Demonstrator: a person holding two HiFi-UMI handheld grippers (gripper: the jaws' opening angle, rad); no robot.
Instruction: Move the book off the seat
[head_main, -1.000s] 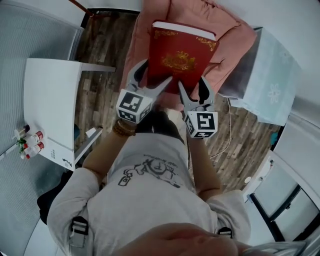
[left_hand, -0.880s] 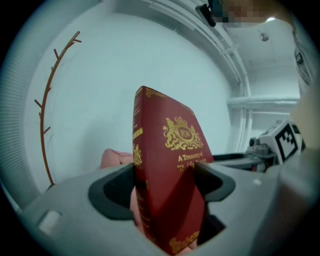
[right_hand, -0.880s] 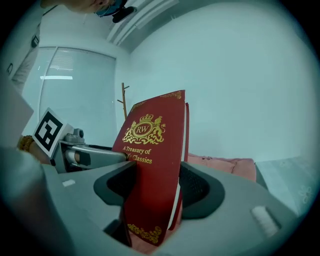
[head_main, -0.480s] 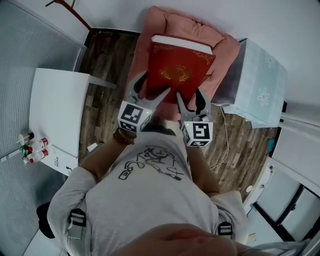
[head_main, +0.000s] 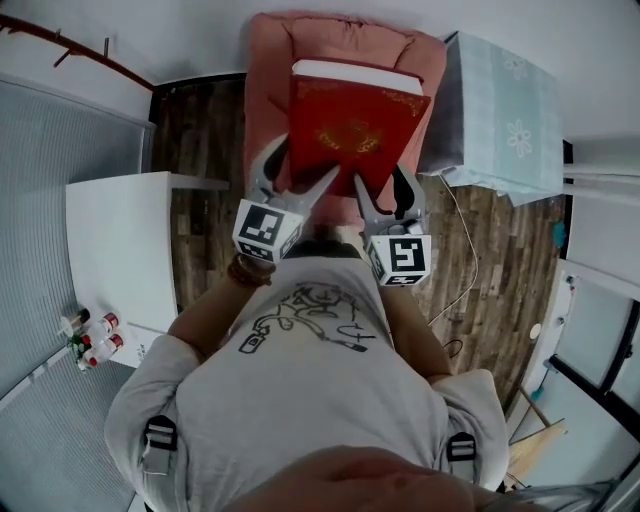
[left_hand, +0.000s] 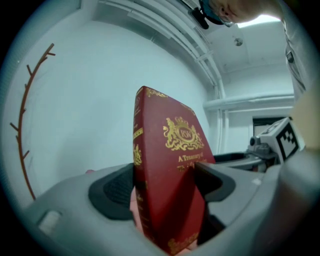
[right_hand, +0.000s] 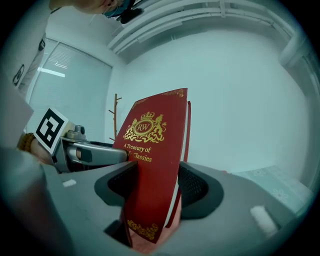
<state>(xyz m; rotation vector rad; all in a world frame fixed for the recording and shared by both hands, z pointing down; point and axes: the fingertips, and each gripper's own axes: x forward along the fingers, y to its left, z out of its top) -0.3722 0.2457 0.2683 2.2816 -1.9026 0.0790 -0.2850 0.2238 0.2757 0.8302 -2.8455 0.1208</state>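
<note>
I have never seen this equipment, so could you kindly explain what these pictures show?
A person holds a left gripper and a right gripper, each with two jaws and a marker cube. The head view looks down from the person's head; each gripper view looks along its own jaws. Both grip one red book with gold print, over the pink seat; the right jaws are closing on it. A white table with small bottles stands to the left, and a cloth-covered table to the right.
</note>
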